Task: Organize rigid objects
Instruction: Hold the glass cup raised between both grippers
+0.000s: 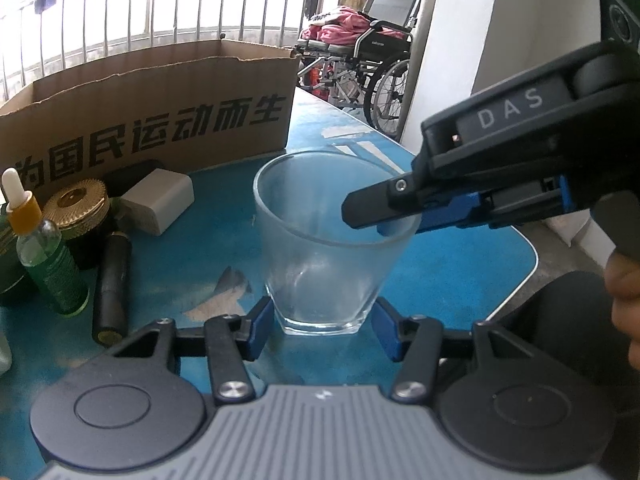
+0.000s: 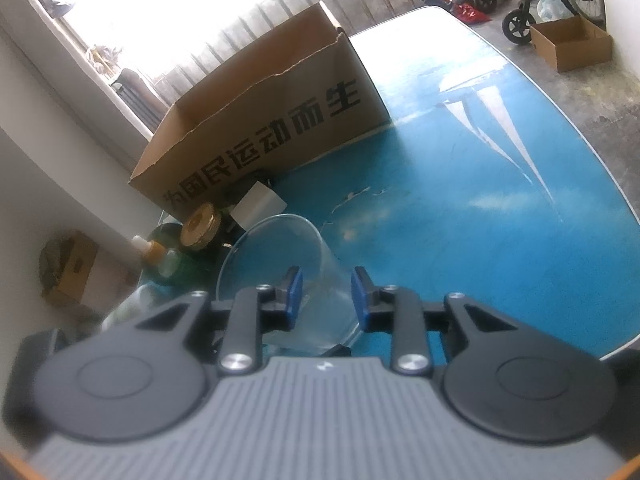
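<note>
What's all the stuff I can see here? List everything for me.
glass: one, clear, upright mid-table
box: one, brown cardboard, open, behind the glass
dropper bottle: one, green with white bulb, table's left
gold lid: one, on a dark jar, beside the bottle
white block: one, before the box
dark tube: one, lying left of the glass
table: one, blue
wheelchair: one, black, behind the table
left gripper: black and blue, pads at the glass base
right gripper: black and blue, astride the glass wall
hand: one, right edge
</note>
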